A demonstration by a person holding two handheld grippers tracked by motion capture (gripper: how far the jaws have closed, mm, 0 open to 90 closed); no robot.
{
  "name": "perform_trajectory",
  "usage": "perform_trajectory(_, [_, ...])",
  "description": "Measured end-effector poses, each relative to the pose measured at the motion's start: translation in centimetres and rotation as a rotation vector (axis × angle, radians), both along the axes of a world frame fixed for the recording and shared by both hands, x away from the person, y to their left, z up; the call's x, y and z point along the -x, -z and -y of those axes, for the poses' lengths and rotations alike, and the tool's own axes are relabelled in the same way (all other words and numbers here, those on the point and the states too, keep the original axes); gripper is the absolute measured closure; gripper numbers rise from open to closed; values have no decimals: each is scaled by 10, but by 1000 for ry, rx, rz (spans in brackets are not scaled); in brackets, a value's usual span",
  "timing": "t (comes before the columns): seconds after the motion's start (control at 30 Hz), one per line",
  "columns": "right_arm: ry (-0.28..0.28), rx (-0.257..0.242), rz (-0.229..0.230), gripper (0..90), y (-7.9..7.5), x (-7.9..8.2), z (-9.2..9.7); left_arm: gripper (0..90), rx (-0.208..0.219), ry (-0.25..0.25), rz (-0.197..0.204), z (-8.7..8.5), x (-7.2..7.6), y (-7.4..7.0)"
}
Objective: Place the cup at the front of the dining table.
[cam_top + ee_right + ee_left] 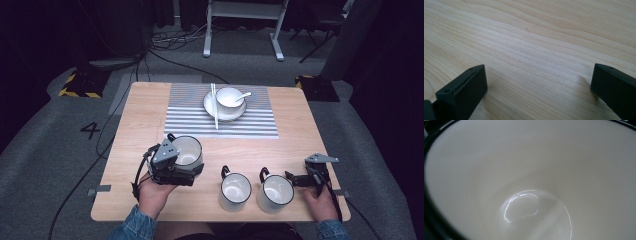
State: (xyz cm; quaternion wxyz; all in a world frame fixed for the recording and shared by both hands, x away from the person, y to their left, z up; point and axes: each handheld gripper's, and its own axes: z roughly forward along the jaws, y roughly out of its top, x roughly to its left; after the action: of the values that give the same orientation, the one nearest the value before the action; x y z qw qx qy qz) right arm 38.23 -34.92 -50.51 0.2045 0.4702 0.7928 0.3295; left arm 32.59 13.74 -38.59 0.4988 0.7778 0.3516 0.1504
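L gripper [186,170] at near-left of light wooden desk [145,107], on white enamel mug w/ dark rim [187,150]; mug sits just below striped grey placemat [190,120]. Left gripper view looks straight into mug interior, so grip prob on wall/rim, but jaws hidden: can't tell if closed. R gripper [295,179] jaws wide apart, holding nothing, just right of 2 more white mugs [235,190], [275,192] near front edge. White bowl on plate w/ chopsticks [227,102] already on mat. Judgement: early stage; 1 mug in hand, 2 left.

Our left gripper [175,165] stays unclear; our right gripper [537,87], near the table's front right corner, gapes wide.
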Motion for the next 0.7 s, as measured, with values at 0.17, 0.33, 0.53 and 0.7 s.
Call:
perform_trajectory(0.17, [0, 0, 0, 7, 0, 0, 0, 30, -12, -16, 16, -3, -10, -9])
perform_trajectory(0.33, [0, 0, 0, 7, 0, 0, 0, 30, -2, -23, 15, -8, -24, -21])
perform_trajectory(0.53, [0, 0, 0, 7, 0, 0, 0, 30, 10, -43, 29, -11, -38, -30])
perform_trajectory(0.7, [0, 0, -1, 6, 0, 0, 0, 31, 0, -71, 49, -11, -54, -36])
